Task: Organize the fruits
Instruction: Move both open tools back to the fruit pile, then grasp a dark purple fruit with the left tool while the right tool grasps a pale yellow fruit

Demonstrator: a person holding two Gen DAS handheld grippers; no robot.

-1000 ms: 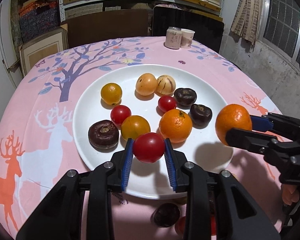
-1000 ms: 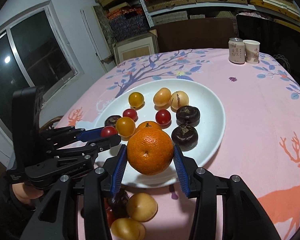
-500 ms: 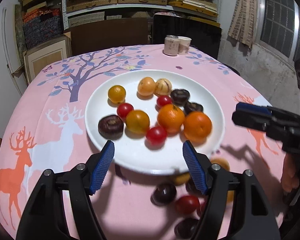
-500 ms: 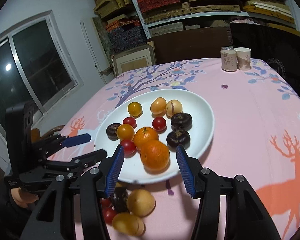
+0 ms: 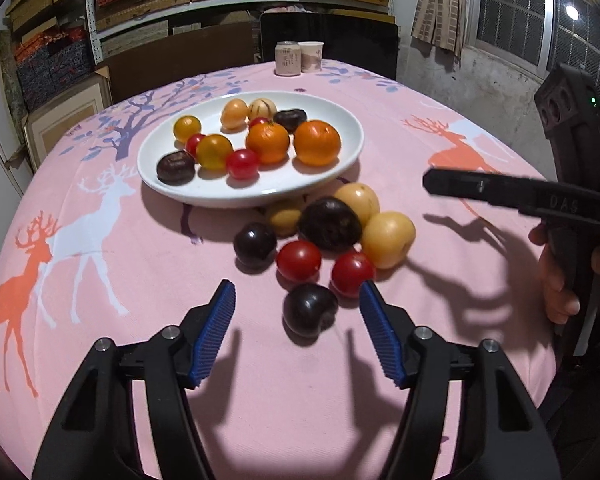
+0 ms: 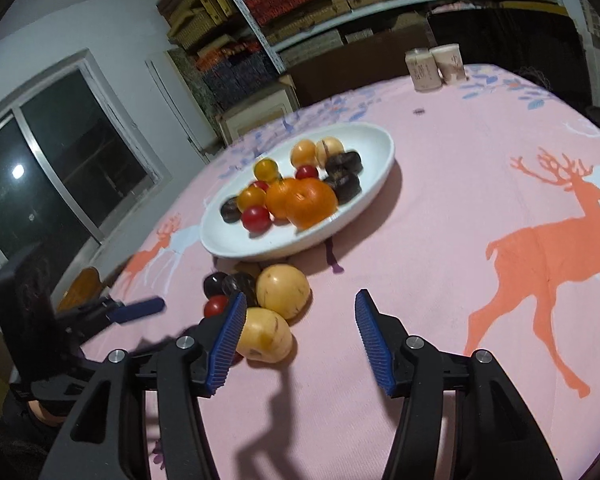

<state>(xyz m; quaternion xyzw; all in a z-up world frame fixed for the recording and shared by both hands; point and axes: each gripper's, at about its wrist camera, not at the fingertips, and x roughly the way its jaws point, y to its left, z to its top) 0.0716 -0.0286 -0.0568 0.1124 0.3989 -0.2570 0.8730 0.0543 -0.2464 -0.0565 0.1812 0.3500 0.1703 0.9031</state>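
Just in front of the white plate (image 5: 204, 196), on the pink deer tablecloth (image 5: 440, 128), eight fruits lie bunched and mostly touching: three yellow fruits (image 5: 387, 239), three dark fruits (image 5: 309, 310) and two red tomatoes (image 5: 299, 260). On the plate I count twelve: two mandarins (image 5: 317, 143), three red cherry tomatoes (image 5: 242, 164), two orange-yellow tomatoes (image 5: 214, 152), two pale yellow fruits (image 5: 262, 109) at its far side, and three dark fruits, best told apart in the right wrist view (image 6: 346, 188). Beyond the plate stand one can (image 5: 288, 58) and one paper cup (image 5: 311, 55). The left gripper (image 5: 298, 332) hangs with its fingers spread wide and empty around the dark fruit furthest from the plate. The right gripper (image 6: 300, 336) is equally wide and empty, over bare cloth just beside the yellow fruits. The likeliest trouble, as I judge it, is the crowding. A red tomato sits just beside the left gripper's right pad, so closing may pinch or shove it and send round neighbours rolling. Both grippers working one heap could collide. Soft tomatoes may bruise under a hard squeeze, and fruit dropped onto the plate's packed middle could knock a mandarin over the low rim.
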